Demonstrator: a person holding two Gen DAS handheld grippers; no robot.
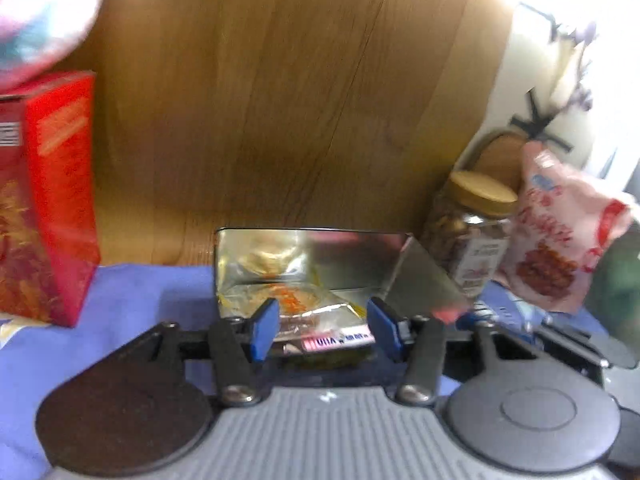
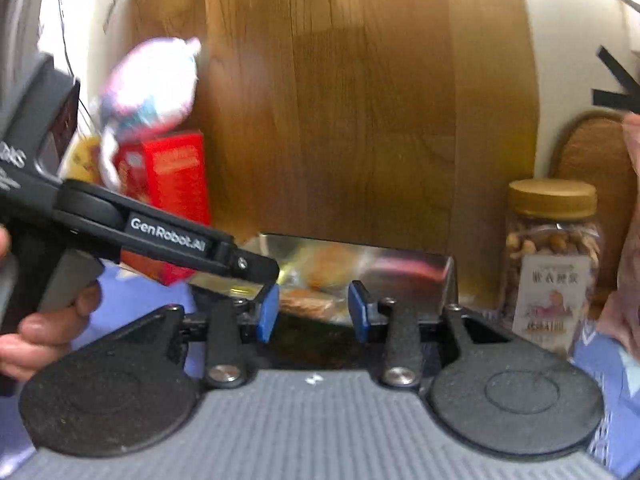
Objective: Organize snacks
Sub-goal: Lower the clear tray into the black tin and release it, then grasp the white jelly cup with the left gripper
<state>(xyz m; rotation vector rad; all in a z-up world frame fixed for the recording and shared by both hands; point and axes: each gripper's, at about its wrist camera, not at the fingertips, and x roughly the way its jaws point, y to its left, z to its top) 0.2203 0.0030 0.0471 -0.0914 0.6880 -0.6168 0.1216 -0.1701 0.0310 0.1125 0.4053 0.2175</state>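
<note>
A shiny metal tin (image 1: pixel 360 260) stands open on the blue cloth, with clear-wrapped snack packets (image 1: pixel 304 304) inside; it also shows in the right wrist view (image 2: pixel 420 276). My left gripper (image 1: pixel 322 330) is open, its blue pads on either side of a packet with a pink label (image 1: pixel 338 342) at the tin's near edge. My right gripper (image 2: pixel 314 312) is open just in front of the tin, over a dark packet (image 2: pixel 308 340); whether it touches is unclear. The left gripper's body (image 2: pixel 168 236) crosses the right wrist view from the left.
A red box (image 1: pixel 48 200) stands left of the tin, with a pale puffy bag (image 2: pixel 152 84) above it. A nut jar with a gold lid (image 2: pixel 552 260) stands right, beside a pink snack bag (image 1: pixel 556 232). A wooden board (image 1: pixel 280 100) stands behind.
</note>
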